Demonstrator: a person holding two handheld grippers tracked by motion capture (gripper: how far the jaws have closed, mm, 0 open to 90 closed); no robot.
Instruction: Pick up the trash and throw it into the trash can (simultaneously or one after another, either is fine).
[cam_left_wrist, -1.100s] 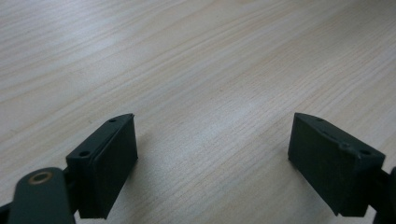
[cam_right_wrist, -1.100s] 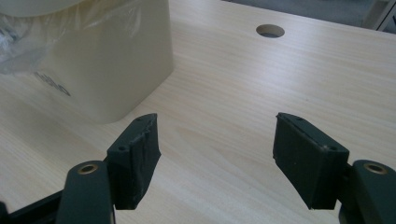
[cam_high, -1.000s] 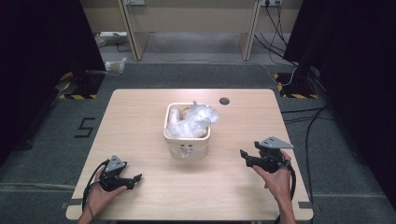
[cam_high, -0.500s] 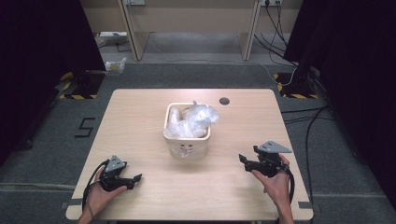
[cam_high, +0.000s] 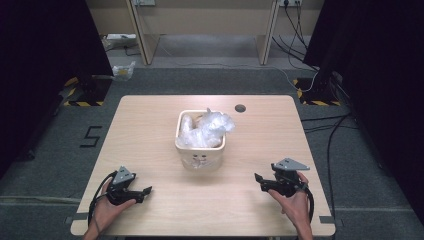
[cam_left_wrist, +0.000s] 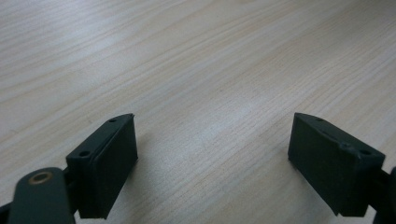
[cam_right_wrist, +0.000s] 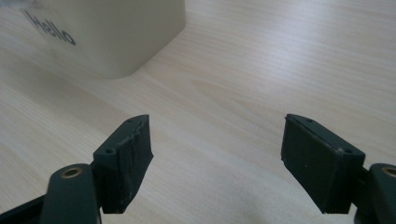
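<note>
Near the table's (cam_high: 150, 107) front edge, both tongs (cam_high: 146, 190) (cam_high: 258, 180) gape apart over bare wood.

Table (cam_high: 150, 125): pale wood, fine grain lines. Box (cam_high: 200, 150): cream, black "Hello" lettering on side. Plastic wrap (cam_high: 207, 127) inside box: clear, whitish. Grippers (cam_high: 142, 191) (cam_high: 260, 181): black, grey top plates. Floor (cam_high: 60, 150): dark grey carpet, black "5" mark, yellow-black striped tape.
</note>
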